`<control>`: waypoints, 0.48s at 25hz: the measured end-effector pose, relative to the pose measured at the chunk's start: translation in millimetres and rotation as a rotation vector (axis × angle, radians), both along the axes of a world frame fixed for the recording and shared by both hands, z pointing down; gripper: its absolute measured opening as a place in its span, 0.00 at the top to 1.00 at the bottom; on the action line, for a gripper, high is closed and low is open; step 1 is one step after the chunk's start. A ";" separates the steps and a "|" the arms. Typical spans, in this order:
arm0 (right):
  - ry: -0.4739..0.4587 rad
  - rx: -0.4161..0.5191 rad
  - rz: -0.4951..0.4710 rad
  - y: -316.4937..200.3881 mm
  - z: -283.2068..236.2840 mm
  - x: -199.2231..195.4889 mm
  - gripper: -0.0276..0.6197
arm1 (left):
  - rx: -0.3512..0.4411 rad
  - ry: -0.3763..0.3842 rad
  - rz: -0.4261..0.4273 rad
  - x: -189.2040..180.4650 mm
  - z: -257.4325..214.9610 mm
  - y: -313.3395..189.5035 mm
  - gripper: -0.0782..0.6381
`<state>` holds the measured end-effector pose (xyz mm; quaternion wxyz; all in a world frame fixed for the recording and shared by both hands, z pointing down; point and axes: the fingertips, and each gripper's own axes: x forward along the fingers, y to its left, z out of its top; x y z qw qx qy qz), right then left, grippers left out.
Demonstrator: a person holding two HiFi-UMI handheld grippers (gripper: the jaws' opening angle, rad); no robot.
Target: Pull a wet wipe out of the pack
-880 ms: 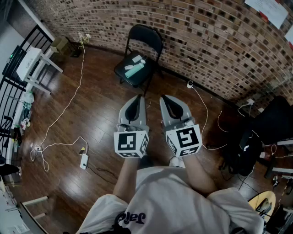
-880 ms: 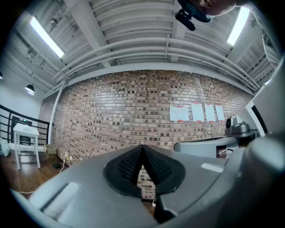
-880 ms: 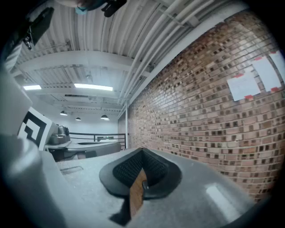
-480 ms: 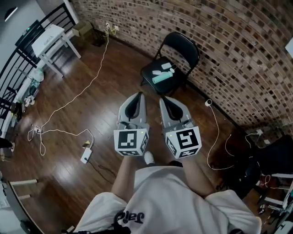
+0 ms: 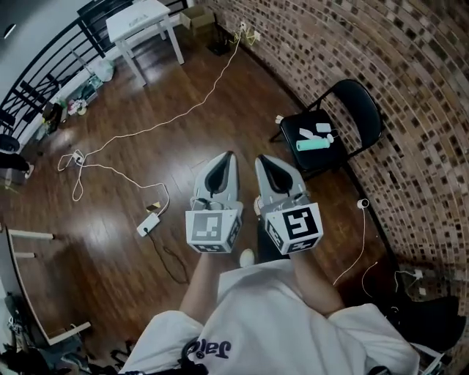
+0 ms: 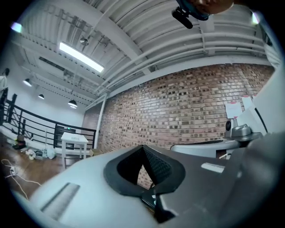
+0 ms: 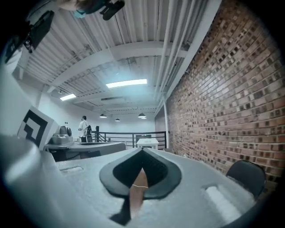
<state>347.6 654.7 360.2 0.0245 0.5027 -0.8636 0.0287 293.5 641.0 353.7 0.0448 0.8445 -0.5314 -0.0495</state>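
Note:
In the head view a black folding chair (image 5: 356, 96) stands by the brick wall at the right. On its seat lie a teal pack-like item (image 5: 313, 144) and two small white things (image 5: 308, 132). My left gripper (image 5: 229, 155) and right gripper (image 5: 261, 157) are held side by side close to the body, level, well short of the chair and to its left. Both have their jaws meeting at the tips with nothing between them. The left gripper view shows the left gripper (image 6: 143, 147) against the brick wall. The right gripper view shows the right gripper (image 7: 142, 150) and the chair (image 7: 246, 176) low at the right.
The floor is dark wood, with white cables (image 5: 183, 117) and a power adapter (image 5: 148, 223) on it. A white table (image 5: 139, 15) and a black railing (image 5: 44, 66) stand at the far left. The brick wall (image 5: 410, 58) runs along the right. A person (image 7: 83, 127) stands far off.
The head view has swung left: the chair has slid from the upper middle to the right, and the white table has come closer. Both grippers keep their place and stay shut.

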 end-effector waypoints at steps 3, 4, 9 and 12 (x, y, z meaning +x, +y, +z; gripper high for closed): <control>-0.008 0.000 -0.068 -48.2 6.0 -25.7 0.97 | -0.004 0.003 -0.076 -26.0 -1.6 -44.2 0.87; -0.010 0.001 -0.089 -66.5 6.3 -33.6 0.97 | 0.000 -0.002 -0.095 -33.0 -1.0 -61.9 0.87; -0.033 0.043 -0.178 -157.5 -13.1 -57.6 0.97 | 0.019 -0.033 -0.176 -54.8 -7.9 -148.3 0.87; -0.041 0.066 -0.223 -214.4 -28.7 -61.2 0.97 | 0.045 -0.048 -0.216 -59.4 -18.0 -204.1 0.87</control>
